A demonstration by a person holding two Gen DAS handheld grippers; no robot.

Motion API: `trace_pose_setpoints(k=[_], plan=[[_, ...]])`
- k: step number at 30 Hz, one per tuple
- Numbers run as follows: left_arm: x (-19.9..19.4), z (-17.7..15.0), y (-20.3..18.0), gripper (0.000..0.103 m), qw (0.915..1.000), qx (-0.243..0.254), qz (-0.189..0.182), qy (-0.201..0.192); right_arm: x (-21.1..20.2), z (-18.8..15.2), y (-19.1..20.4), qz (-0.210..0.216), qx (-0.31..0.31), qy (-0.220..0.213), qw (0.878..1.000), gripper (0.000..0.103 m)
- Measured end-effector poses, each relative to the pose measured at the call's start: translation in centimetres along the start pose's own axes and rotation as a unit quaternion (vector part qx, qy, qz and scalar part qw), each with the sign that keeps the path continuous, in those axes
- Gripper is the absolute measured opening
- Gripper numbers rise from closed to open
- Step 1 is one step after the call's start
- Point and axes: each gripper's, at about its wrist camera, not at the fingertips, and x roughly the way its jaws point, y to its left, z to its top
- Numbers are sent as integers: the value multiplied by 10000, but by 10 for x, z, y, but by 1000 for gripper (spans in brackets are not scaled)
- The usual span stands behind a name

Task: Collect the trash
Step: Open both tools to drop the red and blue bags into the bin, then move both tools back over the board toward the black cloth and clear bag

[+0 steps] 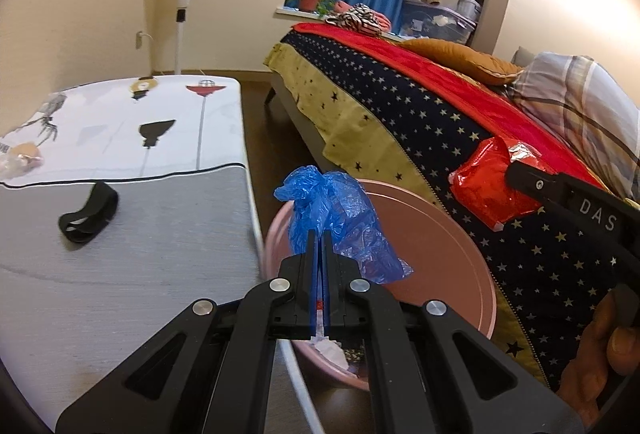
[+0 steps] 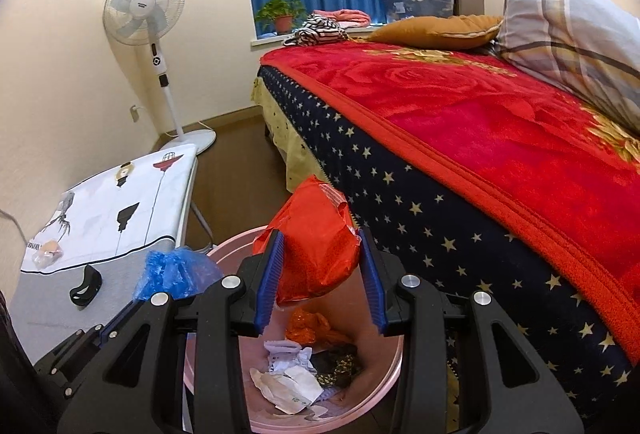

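Right wrist: crinkly red foil wrapper [image 2: 318, 242] over round pink bin [image 2: 394, 366].

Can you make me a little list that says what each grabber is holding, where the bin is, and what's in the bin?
left gripper: shut on a crumpled blue plastic bag
right gripper: fingers closed on a red foil wrapper
pink bin: on the floor between the bed and the small table, beneath both grippers
inside the bin: white crumpled paper, an orange wrapper, something dark
on the table: a black strap
trash dropped yet: no, both pieces are above the bin
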Motion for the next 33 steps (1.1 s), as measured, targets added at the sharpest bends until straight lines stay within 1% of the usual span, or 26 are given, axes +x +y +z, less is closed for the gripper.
trace_pose_setpoints(k=[2, 4, 5, 6, 7, 8, 9, 10, 14, 18, 20, 23, 24, 27, 30, 33], plan=[[3, -1, -3, 1, 10000, 16, -38, 38, 1, 0, -1, -20, 20, 16, 10000, 39], [5, -1, -4, 1, 9998, 8, -156, 91, 2, 0, -2, -38, 32, 25, 10000, 40], [6, -2, -4, 1, 9996, -11, -246, 118, 3, 0, -2, -40, 43, 36, 10000, 44], [7, -2, -4, 2, 9991, -75, -383, 150, 3, 0, -2, -52, 55, 49, 10000, 51], [9, -2, -3, 7, 9986, -133, -472, 196, 3, 0, -3, -96, 93, 37, 9999, 59], [9, -2, -3, 12, 9985, -145, -481, 221, 2, -1, -4, -114, 108, 20, 9999, 60], [9, -2, -3, 22, 9987, -113, -438, 214, 2, 0, -5, -121, 116, 12, 9999, 60], [8, -3, -2, 24, 9989, -94, -414, 202, 1, 0, -5, -118, 117, 4, 9999, 60], [1, -2, 3, 24, 9994, -93, -291, 132, -3, 0, -4, -54, 152, -74, 9998, 60], [-11, 0, 12, 24, 9999, -97, -88, -14, -9, 1, 0, 133, 150, -168, 9997, 60], [-16, 1, 18, 24, 9999, -130, 20, -84, -12, 0, 6, 318, 123, -219, 9992, 60], [-26, 3, 31, 24, 9990, -247, 293, -213, -15, 0, 15, 562, 65, -269, 9980, 60], [-29, 3, 35, 24, 9988, -290, 324, -233, -16, 0, 20, 660, 39, -287, 9974, 60], [-38, 4, 48, 24, 9972, -377, 545, -357, -14, -2, 30, 901, 30, -264, 9956, 60], [-43, 6, 60, 24, 9954, -489, 685, -448, -9, -4, 43, 1202, 69, -186, 9926, 56], [-47, 9, 77, 24, 9925, -650, 891, -527, -3, -5, 53, 1451, 141, -97, 9893, 47]])
